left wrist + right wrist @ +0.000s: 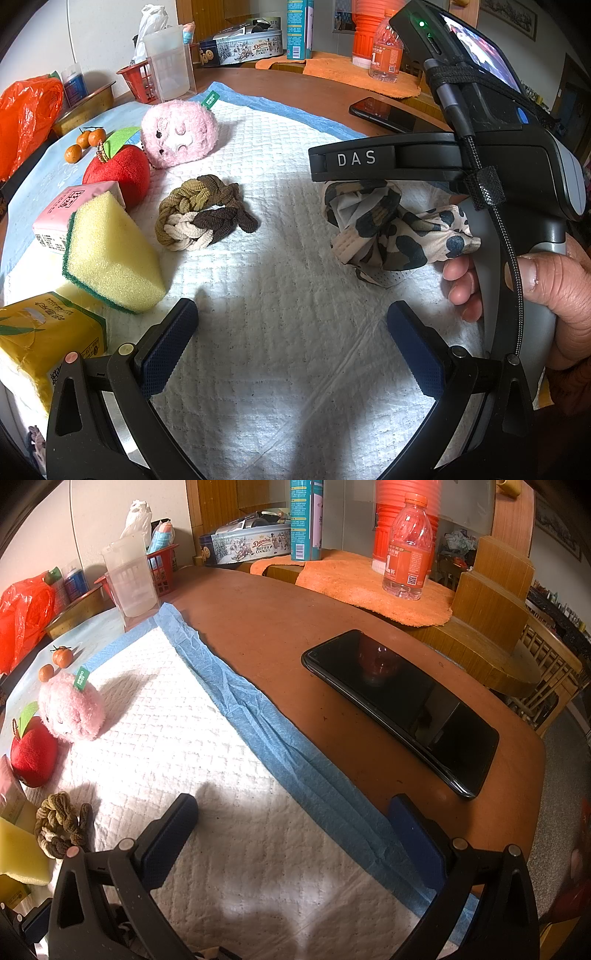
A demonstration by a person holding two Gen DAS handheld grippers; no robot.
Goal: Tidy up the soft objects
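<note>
left gripper (pixel 291 325) gapes wide, empty, over the white quilted pad (pixel 280 280); right gripper (pixel 293 819) likewise spread, holding nothing, leopard-print cloth (pixel 391 229) beside it

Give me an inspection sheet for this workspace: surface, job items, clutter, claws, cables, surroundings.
Surface: white quilted pad with blue edging on a brown round table.
Job's things: pink plush, red plush apple, braided hair ties, yellow sponge along the pad's left; leopard-print fabric below the right claw's body.
Clutter: tissue packs, small oranges, black phone on bare table, water bottle, cookie tin.
Claws: left claw open, empty above the pad; right claw open, empty, over the pad's blue edge.
Cables: braided cable strapped along the right claw's handle.
Surroundings: wooden furniture, orange plastic bag.
</note>
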